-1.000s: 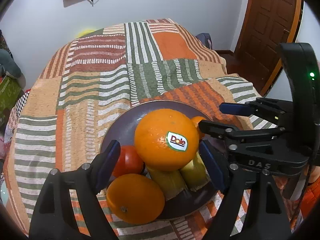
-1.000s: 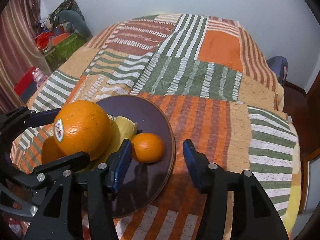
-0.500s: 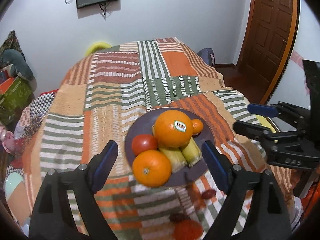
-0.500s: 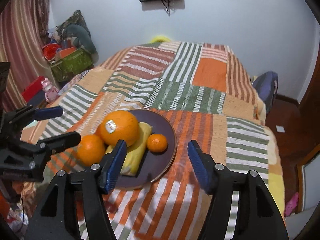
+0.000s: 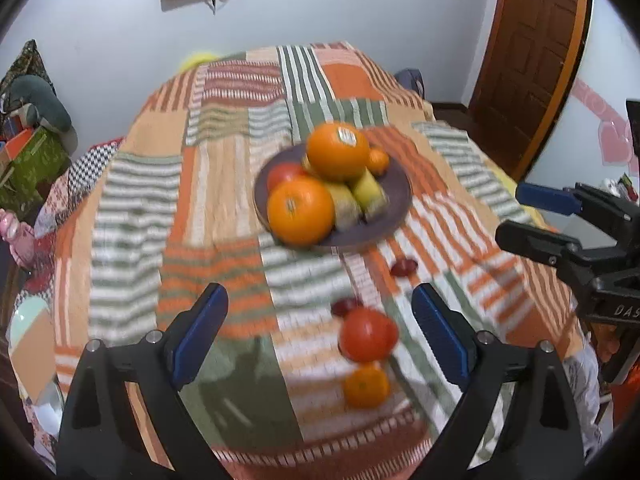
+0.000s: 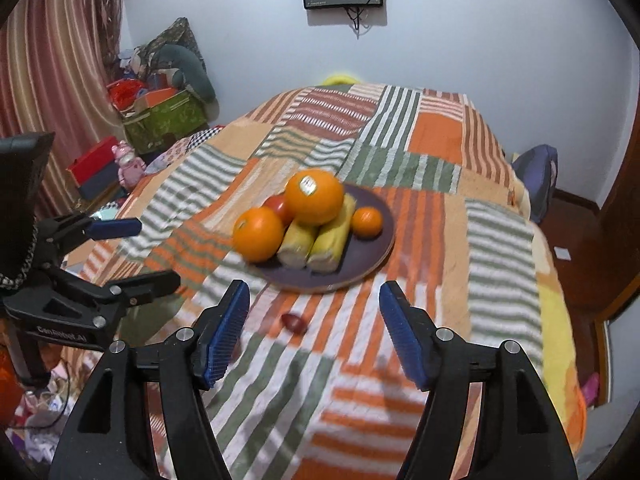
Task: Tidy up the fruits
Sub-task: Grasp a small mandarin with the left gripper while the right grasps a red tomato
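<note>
1. A dark plate is seen on a striped patchwork bedspread that covers the bed.
2. A stickered large orange is stacked on two yellow fruits; a second orange lies left, a tomato behind, a small mandarin right.
3. The right claw is held open and empty near the plate, its jaws having just been opening.
4. A small dark red fruit lies between its blue pads.
5. The left claw is seen open at the left edge.
</note>
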Demonstrator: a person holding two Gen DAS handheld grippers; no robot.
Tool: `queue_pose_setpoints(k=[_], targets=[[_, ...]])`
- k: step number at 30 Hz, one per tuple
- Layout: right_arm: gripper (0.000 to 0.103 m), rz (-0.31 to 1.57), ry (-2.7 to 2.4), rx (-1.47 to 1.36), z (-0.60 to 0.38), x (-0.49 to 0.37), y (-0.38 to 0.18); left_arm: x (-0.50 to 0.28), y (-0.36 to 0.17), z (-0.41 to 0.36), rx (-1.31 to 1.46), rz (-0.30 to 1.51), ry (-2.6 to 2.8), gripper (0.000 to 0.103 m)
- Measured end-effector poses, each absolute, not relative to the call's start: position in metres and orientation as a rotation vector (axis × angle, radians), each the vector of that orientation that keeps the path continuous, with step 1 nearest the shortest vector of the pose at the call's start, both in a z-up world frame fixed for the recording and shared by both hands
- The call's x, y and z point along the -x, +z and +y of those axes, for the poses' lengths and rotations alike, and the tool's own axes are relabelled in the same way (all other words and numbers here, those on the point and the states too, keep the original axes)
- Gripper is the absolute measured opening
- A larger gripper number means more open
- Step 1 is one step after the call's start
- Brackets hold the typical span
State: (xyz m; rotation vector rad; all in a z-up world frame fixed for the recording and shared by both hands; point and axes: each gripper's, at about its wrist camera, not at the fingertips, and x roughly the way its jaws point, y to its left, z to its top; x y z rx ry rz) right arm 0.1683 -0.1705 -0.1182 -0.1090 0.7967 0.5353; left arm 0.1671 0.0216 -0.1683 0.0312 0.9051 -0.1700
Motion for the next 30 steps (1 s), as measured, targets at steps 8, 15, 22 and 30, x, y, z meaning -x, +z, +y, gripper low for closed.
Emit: queue_pose_setpoints(k=[8, 15, 22, 30], targets=[[0.064, 0.846, 0.552, 0.1, -0.165, -0.143, -0.141, -0.139, -0.212, 0.008, -0.002, 1.002, -0.198, 0.093], [0.064, 0.886, 0.56, 0.102, -0.159, -0.134, -0.155, -0.136, -0.237, 0.006, 0.051, 1.046, -0.223, 0.062], [0.064, 0.92, 0.584, 0.125, -0.14, -0.136, -0.164, -0.131, -0.237, 0.01, 0.113, 1.016, -0.258, 0.035], [0.064, 0.953, 0.63, 0.147, -0.11, -0.141, -0.175, -0.125, -0.225, 0.038, 0.123, 0.964, -0.206, 0.035]])
